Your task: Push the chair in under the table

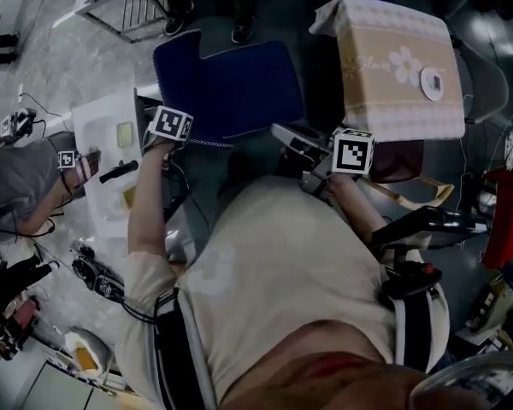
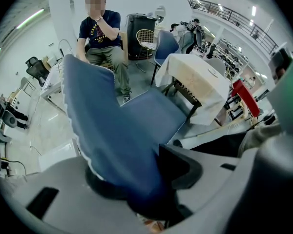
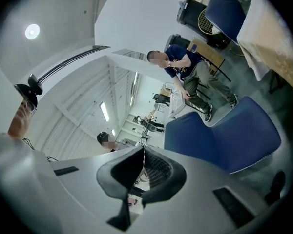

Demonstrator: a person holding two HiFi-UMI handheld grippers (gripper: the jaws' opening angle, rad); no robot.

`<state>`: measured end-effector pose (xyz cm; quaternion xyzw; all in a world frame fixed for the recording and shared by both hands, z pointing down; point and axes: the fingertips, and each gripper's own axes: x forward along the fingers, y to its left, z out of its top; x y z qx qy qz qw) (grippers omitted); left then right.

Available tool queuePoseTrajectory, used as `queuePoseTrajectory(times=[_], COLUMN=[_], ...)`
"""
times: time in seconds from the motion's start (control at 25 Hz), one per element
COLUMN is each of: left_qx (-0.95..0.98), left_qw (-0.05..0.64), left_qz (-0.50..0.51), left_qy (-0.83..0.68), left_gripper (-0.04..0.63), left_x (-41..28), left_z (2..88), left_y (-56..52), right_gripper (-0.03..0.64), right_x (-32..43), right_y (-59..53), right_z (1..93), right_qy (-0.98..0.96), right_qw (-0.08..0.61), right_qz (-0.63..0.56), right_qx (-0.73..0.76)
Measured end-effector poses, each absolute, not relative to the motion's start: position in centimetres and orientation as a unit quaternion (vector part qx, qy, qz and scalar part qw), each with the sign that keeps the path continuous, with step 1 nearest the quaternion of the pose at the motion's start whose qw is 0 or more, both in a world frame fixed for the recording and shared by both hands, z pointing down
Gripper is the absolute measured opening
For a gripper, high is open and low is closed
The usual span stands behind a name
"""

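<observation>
The left tool [image 2: 141,179], about half open, clamps the top of the blue chair [image 1: 239,88]'s backrest; the right tool [image 3: 142,172] is closed on nothing. The chair stands at twelve o'clock, left of the cloth-covered bench [image 1: 385,101] at one o'clock and not yet under it. Pushed from one corner, it may swing and catch the hanging cloth or a bench leg. A seated person [image 2: 100,38] is beyond, near the chair's far side.

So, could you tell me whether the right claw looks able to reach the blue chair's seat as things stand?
Probably yes: the right claw is shut and empty, close to the seat, with nothing visible between them. The left claw grips the backrest, clear of that side.
</observation>
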<state>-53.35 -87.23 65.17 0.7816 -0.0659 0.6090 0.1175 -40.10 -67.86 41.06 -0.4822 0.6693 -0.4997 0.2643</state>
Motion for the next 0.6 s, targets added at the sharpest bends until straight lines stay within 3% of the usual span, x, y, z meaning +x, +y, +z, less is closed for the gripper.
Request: queuePoseTrajectory(times=[0.6], left_qx=[0.795], left_qw=[0.104], left_qz=[0.596], left_qy=[-0.042], left_gripper=[0.186], left_x=[-52.8], left_z=[64.2], left_y=[-85.3], right_gripper=[0.012], right_x=[-40.0], right_y=[-68.0], right_z=[40.8], right_qy=[0.668], right_qw=[0.271], right_qz=[-0.512], right_qx=[-0.467])
